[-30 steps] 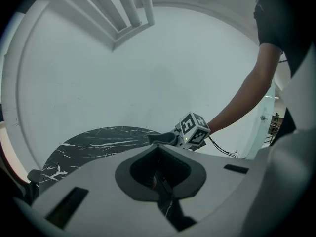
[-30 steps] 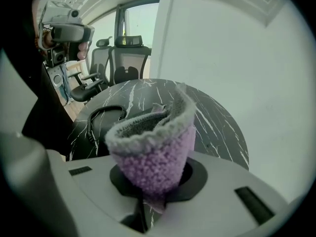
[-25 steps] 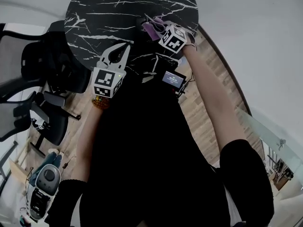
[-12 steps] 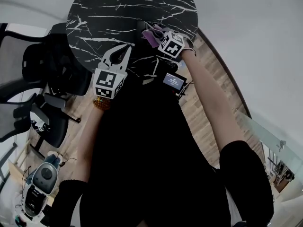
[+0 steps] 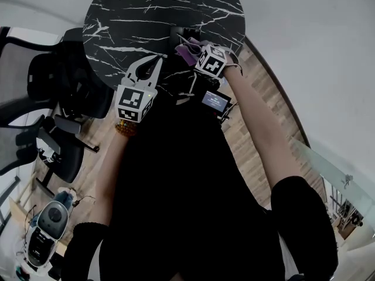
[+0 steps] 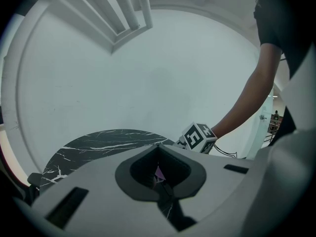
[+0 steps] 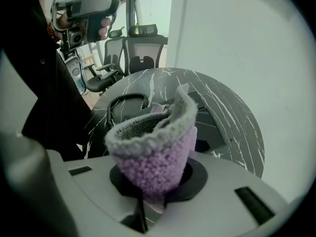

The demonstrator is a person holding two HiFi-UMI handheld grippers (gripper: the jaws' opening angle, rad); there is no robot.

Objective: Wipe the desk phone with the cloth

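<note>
Nearest the person, the left gripper (image 5: 151,62) hovers over the near left rim of the round black marble surface (image 5: 146,10). Its jaws are closed tip to tip with nothing gripped and point away toward the far edge. Just to its right, at the near right rim, sits the desk phone (image 5: 215,100). Its lit screen is at the end closest to the person and tilts up toward them. Its dark body seems to run from there away and slightly left toward the middle of the surface, though black on black makes the outline hard to trace. Its coiled cord (image 7: 126,101) loops on the left side of the body. Above the phone's far part, the right gripper (image 7: 153,186) is clamped on the cloth (image 7: 155,152). The cloth is purple outside and grey inside, and it stands up from the jaws as a folded cone. Whether the cloth touches the phone cannot be told. Beyond both grippers, the far half of the surface lies open up to its curved far edge. Office chairs (image 5: 55,92) crowd close to the left rim, and a strip of wooden floor (image 5: 258,127) runs beside the right rim. The pale wall (image 5: 316,40) rises just past that strip and behind the far edge
</note>
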